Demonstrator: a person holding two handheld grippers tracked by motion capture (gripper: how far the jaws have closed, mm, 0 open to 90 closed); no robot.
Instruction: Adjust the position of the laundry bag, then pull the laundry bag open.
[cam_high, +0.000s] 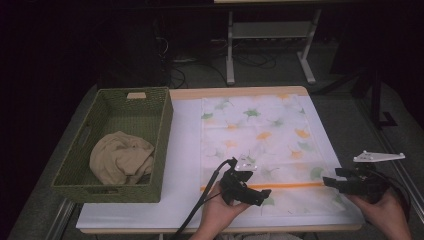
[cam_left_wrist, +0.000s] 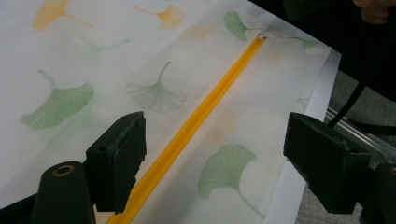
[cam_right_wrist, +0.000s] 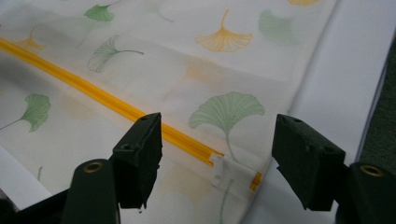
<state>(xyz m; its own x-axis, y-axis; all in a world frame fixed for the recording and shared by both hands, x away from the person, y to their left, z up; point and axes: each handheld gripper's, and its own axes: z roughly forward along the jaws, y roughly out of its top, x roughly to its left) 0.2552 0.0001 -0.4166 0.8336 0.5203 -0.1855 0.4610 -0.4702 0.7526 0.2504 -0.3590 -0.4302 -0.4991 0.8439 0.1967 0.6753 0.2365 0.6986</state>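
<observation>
Half the beige cloth (cam_high: 121, 159) basket-hidden (cam_high: 150, 131)

High view: above near edge, facing forward-down over whole table (cam_high: 185, 107). Both gripper views: close, low, sharing the leaf-print bag's orange zipper (cam_left_wrist: 196, 120) (cam_right_wrist: 107, 100).

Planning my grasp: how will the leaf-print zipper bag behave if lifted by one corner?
The leaf-print zipper bag looks thin and translucent, lying flat, so probably floppy and light. Its orange zipper likely makes a stiffer line. The smooth fabric may slide on the white sheet.
</observation>
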